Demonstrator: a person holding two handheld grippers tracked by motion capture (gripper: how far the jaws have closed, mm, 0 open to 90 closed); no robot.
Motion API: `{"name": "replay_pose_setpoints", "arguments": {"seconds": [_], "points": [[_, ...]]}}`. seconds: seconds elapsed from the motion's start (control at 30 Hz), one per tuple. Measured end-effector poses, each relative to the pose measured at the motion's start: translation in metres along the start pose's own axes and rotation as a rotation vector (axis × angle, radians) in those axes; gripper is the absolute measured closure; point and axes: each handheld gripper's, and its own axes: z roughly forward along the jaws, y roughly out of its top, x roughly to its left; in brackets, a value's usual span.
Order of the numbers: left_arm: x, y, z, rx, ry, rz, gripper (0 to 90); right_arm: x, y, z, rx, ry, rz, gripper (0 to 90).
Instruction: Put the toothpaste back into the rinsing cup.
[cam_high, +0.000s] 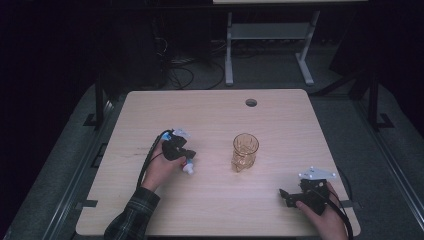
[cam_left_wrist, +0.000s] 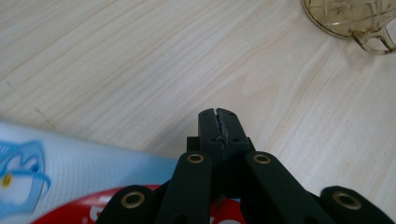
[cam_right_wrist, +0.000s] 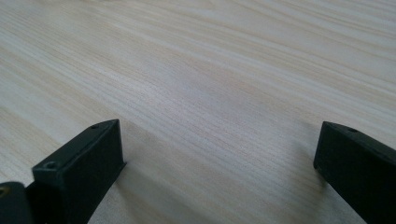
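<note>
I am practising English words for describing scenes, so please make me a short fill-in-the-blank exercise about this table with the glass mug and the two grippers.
1. The amber patterned glass mug stands ____ on the light wooden table.
2. The jaws of the left gripper are ____.
3. The jaws of the right gripper are ____, with bare wood between them.
4. In the high view, the mug lies ____ the two grippers.

Missing words: upright; shut; open; between
</note>
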Motion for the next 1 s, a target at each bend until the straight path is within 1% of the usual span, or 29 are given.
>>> {"name": "replay_pose_setpoints", "arguments": {"seconds": [0.13,0.33,0.57,0.6,0.63,0.7,0.83,1.0], "points": [[-0.003,-0.007,-0.006,-0.001,-0.004,0.001,90.0,0.000,0.000,0.000,-0.001,0.002,-0.003,0.7],[-0.004,-0.021,-0.015,0.011,0.007,0.001,90.0,0.000,0.000,0.000,-0.002,0.003,-0.006,0.7],[-0.002,-0.040,-0.028,0.026,0.020,-0.016,90.0,0.000,0.000,0.000,-0.002,0.004,-0.007,0.7],[-0.002,-0.043,-0.030,0.023,0.024,-0.015,90.0,0.000,0.000,0.000,-0.002,0.004,-0.008,0.7],[-0.001,-0.045,-0.032,0.020,0.026,-0.025,90.0,0.000,0.000,0.000,-0.002,0.004,-0.007,0.7],[0.001,-0.050,-0.037,0.020,0.033,-0.029,90.0,0.000,0.000,0.000,-0.002,0.004,-0.007,0.7],[0.004,-0.055,-0.042,0.014,0.046,-0.038,90.0,0.000,0.000,0.000,-0.002,0.004,-0.008,0.7],[0.005,-0.056,-0.045,0.011,0.049,-0.046,90.0,0.000,0.000,0.000,-0.002,0.004,-0.007,0.7]]}}
